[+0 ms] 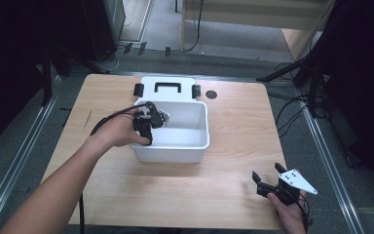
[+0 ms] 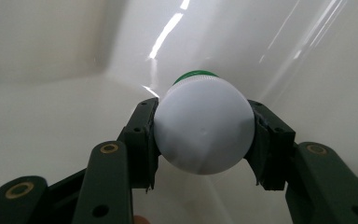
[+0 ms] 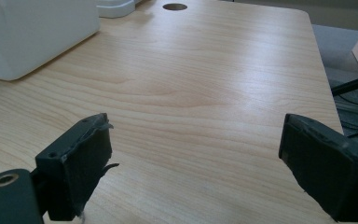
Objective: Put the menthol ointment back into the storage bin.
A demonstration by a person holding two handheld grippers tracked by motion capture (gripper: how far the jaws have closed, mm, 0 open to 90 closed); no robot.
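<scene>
The left tongs point(image 2: 204, 140) clamped a white round-bottomed plastic bottle with green neck point(image 2: 203, 131), its long axis pointing away into the white plastic bin point(image 1: 195, 146). The right tongs point(image 3: 196, 172) stood wide over the desk point(image 3: 205, 93), well apart.

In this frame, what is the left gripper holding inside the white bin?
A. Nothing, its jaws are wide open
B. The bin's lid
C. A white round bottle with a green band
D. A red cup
C: in the left gripper view, the left gripper has both jaws pressed against a white round bottle with a green band at its far end, inside the white bin.
</scene>
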